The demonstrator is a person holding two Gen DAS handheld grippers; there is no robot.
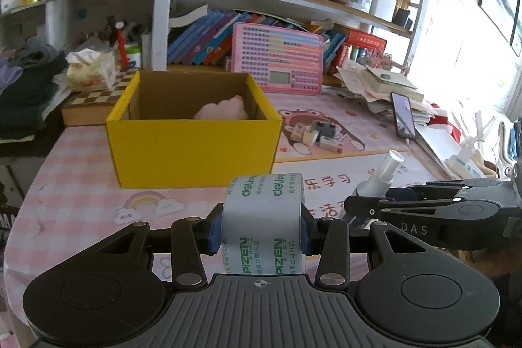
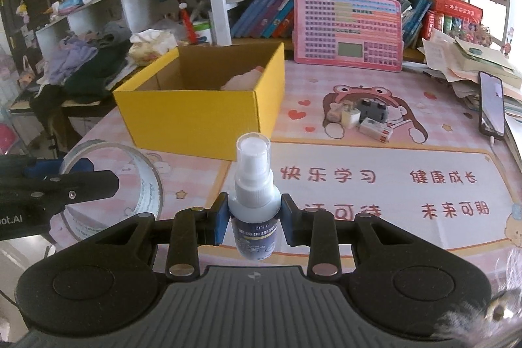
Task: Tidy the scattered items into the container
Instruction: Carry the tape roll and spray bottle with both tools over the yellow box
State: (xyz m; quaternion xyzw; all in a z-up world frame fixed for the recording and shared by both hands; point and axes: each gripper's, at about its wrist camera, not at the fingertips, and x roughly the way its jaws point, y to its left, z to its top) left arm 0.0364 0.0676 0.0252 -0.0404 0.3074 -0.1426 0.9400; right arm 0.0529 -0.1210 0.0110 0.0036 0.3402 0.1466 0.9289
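Left wrist jaws clamp tape roll (image 1: pixel 264 217), right grip spray bottle (image 2: pixel 253 185), yellow box (image 1: pixel 192 145) holds pink toy (image 1: pixel 222 111).

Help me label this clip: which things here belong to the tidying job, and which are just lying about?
Part of the job:
yellow box
tape roll, in the left gripper
spray bottle, in the right gripper
small chargers on the mat
pink item already boxed

Lying about:
phone
pink keyboard toy
tissue box
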